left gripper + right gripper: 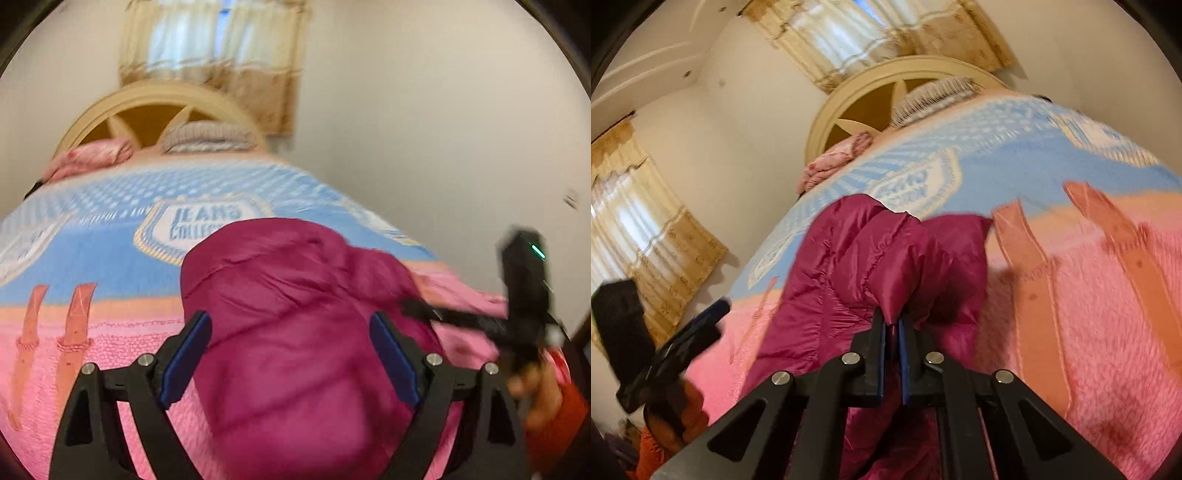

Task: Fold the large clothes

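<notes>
A magenta puffer jacket lies bunched on the bed's blue and pink blanket. My left gripper is open, its blue-padded fingers straddling the jacket without gripping it. My right gripper is shut on a raised fold of the jacket and lifts it off the blanket. The right gripper also shows blurred at the right of the left wrist view, and the left gripper at the lower left of the right wrist view.
A cream headboard with pillows stands at the bed's far end under a curtained window. A bare wall runs along the bed's right side. A second curtained window is on the left wall.
</notes>
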Tool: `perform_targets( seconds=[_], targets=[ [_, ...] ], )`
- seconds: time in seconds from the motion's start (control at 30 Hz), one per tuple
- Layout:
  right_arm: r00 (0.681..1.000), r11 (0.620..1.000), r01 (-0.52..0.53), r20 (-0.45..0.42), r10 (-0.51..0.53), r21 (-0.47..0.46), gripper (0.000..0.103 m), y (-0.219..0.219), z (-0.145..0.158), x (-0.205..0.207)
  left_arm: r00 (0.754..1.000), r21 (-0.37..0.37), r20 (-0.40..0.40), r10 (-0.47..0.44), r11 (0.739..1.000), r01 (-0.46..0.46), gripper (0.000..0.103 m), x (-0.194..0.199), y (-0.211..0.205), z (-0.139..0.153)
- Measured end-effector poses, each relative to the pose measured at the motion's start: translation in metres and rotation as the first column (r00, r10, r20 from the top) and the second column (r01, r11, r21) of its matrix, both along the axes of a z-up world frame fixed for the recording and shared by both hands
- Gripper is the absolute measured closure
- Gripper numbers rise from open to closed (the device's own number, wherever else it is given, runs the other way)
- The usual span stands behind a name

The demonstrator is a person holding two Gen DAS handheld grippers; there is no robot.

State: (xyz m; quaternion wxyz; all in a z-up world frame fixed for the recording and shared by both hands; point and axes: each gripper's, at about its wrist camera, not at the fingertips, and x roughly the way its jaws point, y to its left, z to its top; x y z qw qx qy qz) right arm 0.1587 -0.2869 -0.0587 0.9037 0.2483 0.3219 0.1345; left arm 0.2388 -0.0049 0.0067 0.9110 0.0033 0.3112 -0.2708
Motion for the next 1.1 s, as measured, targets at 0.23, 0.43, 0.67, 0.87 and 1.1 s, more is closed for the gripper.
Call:
perform_targets(
  seconds=[0.23, 0.43, 0.67, 0.87, 1.1],
  targets=[
    [0.996, 0.998, 0.037, -0.088, -0.033, 0.052, 0.098, -0.01, -0.04, 0.0, 0.995, 0.1, -0.086, 0.049, 0.994, -0.04, 0.017, 0.014, -0.025, -0.051],
    [0.988, 0.981, 0.046, -0.156, -0.016, 0.189, 0.098, -0.015, -0.077, 0.007, 0.995, 0.2, -0.049, 0.086, 0.977, -0.075, 0.011, 0.015, -0.039, -0.075],
    [0.985, 0.994, 0.016, -0.172, 0.003, 0.11, 0.095, -0.015, -0.056, 0.006, 0.992, 0.203, -0.067, 0.107, 0.975, -0.092, 0.005, 0.018, -0.035, -0.085],
    [0.995, 0.991, 0.091, 0.037, -0.088, -0.097, 0.095, -0.014, 0.023, -0.005, 0.991, 0.228, -0.041, 0.131, 0.967, -0.118, 0.004, 0.015, -0.041, -0.084],
    [0.989, 0.95, 0.038, -0.125, -0.08, -0.309, 0.095, 0.044, -0.007, 0.063, 0.99, 0.219, -0.04, 0.132, 0.968, -0.12, 0.004, 0.016, -0.039, -0.083]
  ],
)
